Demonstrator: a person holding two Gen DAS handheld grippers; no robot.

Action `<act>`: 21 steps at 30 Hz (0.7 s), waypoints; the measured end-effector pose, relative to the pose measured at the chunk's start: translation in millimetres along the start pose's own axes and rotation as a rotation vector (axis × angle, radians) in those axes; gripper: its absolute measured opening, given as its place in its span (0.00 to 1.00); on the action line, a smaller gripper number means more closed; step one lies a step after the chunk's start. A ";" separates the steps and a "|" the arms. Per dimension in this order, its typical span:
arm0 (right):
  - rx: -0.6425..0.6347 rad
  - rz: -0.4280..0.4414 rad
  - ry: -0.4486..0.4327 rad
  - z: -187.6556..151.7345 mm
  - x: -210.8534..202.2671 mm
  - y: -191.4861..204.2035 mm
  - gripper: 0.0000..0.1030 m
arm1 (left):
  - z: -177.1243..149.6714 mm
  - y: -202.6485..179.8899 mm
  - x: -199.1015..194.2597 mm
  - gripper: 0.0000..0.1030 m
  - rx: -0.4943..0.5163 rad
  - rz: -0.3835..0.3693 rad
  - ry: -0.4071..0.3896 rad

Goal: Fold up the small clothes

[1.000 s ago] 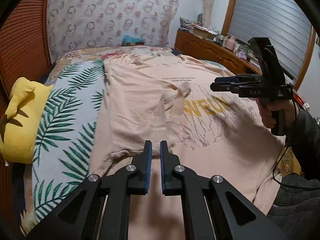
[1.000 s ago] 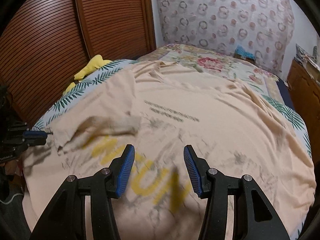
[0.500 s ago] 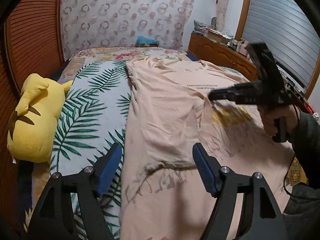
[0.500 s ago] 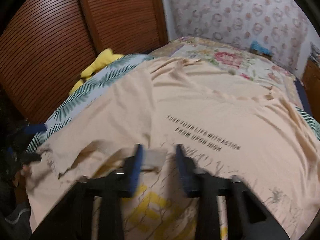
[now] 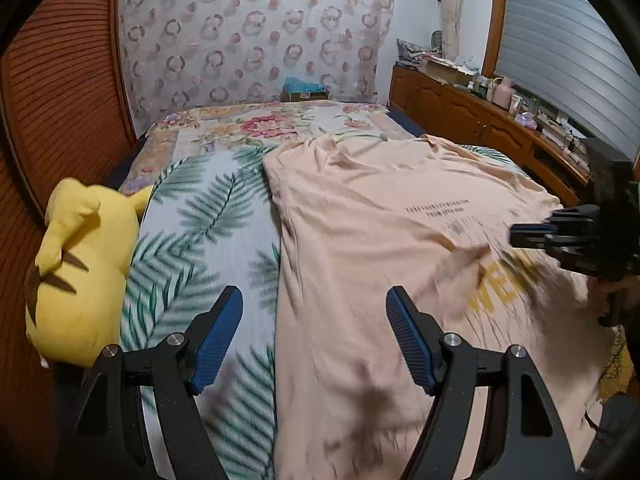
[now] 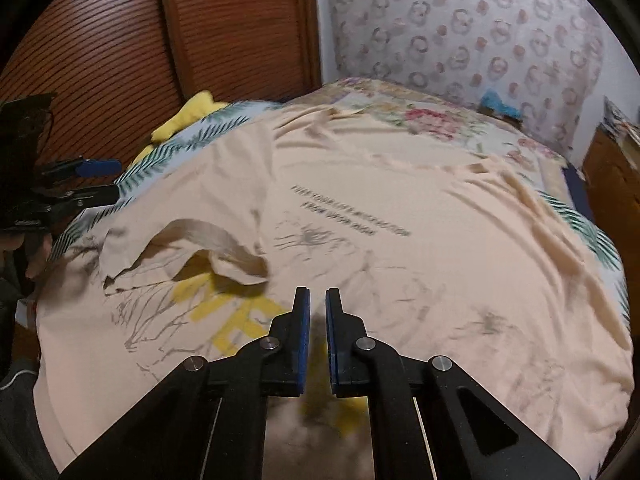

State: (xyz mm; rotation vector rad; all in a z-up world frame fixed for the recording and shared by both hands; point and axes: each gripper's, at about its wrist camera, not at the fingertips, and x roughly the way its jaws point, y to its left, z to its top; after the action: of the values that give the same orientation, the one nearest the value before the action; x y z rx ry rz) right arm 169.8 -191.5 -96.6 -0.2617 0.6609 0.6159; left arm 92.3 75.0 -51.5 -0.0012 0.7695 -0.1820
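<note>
Folding the peach T-shirt [image 6: 400, 280] spread on the bed [image 5: 208, 216]: left gripper [image 5: 314, 336] spread empty; right gripper [image 6: 317, 336] fingers nearly together, seemingly empty. Flatten the crumpled sleeve [image 6: 192, 248] first.

A pale peach cotton T-shirt [image 5: 360, 240] carried small dark lettering, thin grey branch-like lines and large yellow letters. The white bed cover with green palm fronds [image 5: 208, 240] gave way farther back to a cream quilt printed with pink and red flowers [image 5: 260, 124]. A bright yellow plush toy with brown stripes [image 5: 76, 272] lay beside reddish-brown slatted wooden doors [image 6: 120, 40]. The white curtain [image 5: 256, 36] showed pink and grey rings. Both black grippers had blue pads [image 5: 218, 338]
</note>
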 end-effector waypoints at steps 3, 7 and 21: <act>0.023 -0.031 -0.004 -3.2 -8.4 -13.0 0.42 | 17.5 -1.3 12.2 0.73 0.013 -0.001 0.000; 0.053 -0.103 0.013 -13.5 -8.0 -32.7 0.54 | 36.4 2.8 30.8 0.69 0.017 -0.033 0.001; 0.086 -0.158 0.039 -16.2 5.4 -47.4 0.54 | 75.5 17.6 121.0 0.43 0.024 0.029 0.135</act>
State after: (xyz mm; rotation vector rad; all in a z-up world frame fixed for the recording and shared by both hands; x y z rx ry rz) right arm 194.0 -233.4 -110.8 -0.2437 0.6947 0.4307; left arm 232.6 67.5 -82.1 0.0450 0.9020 -0.1647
